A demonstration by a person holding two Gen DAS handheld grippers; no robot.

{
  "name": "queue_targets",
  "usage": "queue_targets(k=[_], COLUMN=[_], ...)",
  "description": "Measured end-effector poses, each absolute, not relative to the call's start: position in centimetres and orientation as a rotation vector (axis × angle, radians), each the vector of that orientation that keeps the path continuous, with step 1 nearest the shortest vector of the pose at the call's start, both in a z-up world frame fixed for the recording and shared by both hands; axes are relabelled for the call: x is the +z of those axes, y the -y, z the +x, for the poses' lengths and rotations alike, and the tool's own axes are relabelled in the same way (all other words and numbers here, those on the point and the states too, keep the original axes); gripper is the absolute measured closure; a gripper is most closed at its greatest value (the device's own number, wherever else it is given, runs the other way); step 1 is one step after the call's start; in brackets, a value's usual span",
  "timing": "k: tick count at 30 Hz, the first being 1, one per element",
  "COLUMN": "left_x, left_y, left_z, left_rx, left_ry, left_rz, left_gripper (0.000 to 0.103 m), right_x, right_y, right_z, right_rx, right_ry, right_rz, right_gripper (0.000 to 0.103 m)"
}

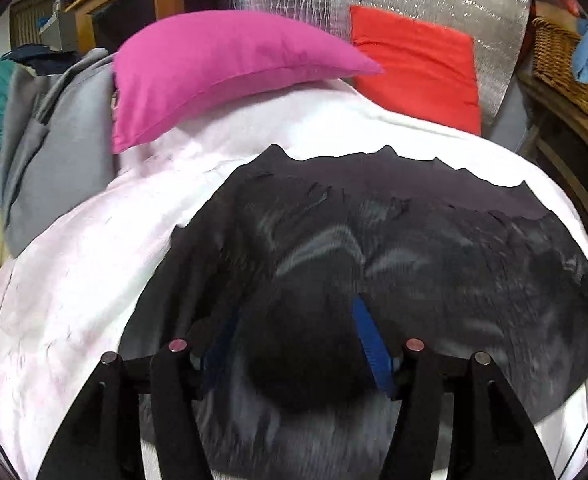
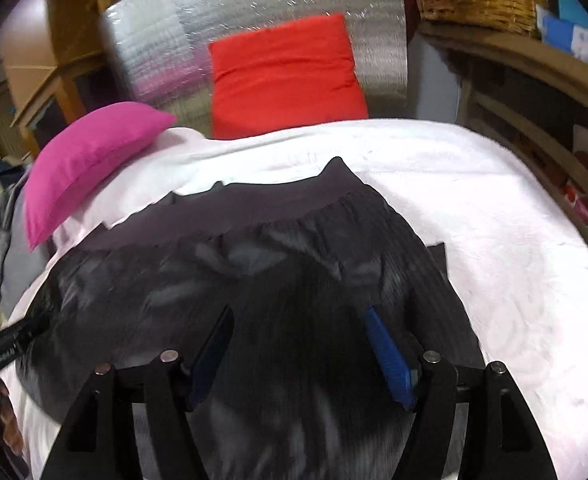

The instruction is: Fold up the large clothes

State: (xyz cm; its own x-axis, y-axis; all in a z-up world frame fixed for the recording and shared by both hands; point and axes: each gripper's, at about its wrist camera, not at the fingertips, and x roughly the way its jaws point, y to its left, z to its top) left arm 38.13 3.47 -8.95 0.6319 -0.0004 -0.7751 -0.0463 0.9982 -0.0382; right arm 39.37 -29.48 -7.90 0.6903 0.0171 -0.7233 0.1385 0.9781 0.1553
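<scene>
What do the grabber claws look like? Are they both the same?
Yes, they match. The left gripper and right gripper each have black plastic arms shaped like wedges, round silver pins at the joints, and two flat blue fingers.

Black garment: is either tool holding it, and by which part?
The right tool stands open over the black garment, holding nothing. Fabric bulges between the left tool's pads; a grip cannot be told.

garment (image 1: pixel 373 240) lying on bed sheet (image 1: pixel 74 280) | two pillows (image 1: pixel 214 72) sitting behind garment | basket (image 1: pixel 565 64) standing right of bed sheet | clothes pile (image 1: pixel 54 152) lying left of bed sheet
</scene>
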Motion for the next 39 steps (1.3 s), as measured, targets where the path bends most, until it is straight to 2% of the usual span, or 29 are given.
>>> queue_targets(k=[4, 8, 15, 20, 24, 31, 39], left_x=[-9.0, -9.4, -9.2, -9.4, -10.6, -12.3, -14.2], left_y=[-3.9, -4.2, -5.1, -8.4, -12.8, -15.3, -15.3], left_z=[36.1, 35.4, 34.1, 33.7, 35.1, 39.1, 42.0], left_rx=[0.02, 0.018, 0.011, -0.007, -0.016, -0.141, -0.242], left_ry=[-0.893, -0.908, -0.909, -0.901, -0.924, -0.984, -1.059], left_rz=[-0.092, -0.1, -0.106, -0.157, -0.296, -0.437, -0.51], left_gripper=[0.04, 0.04, 0.04, 0.035, 0.033, 0.033, 0.032], right_x=[-8.5, -11.3, -9.0, -8.6, -9.4, -12.2, -14.6], right_y=[28.3, 28.0, 28.7, 33.0, 39.1, 44.6, 43.1], right_z=[37.7, 38.3, 36.8, 34.9, 34.8, 38.8, 42.9], right_rx=[-0.072, -0.103, -0.084, -0.083, -0.118, 0.03, 0.133], right_ry=[-0.814, -0.906, -0.874, -0.859, -0.844, -0.892, -0.986], right_rz=[0.155, 0.125, 0.168, 0.237, 0.386, 0.671, 0.644], right_gripper=[0.027, 0.023, 0.023, 0.023, 0.022, 0.022, 0.024])
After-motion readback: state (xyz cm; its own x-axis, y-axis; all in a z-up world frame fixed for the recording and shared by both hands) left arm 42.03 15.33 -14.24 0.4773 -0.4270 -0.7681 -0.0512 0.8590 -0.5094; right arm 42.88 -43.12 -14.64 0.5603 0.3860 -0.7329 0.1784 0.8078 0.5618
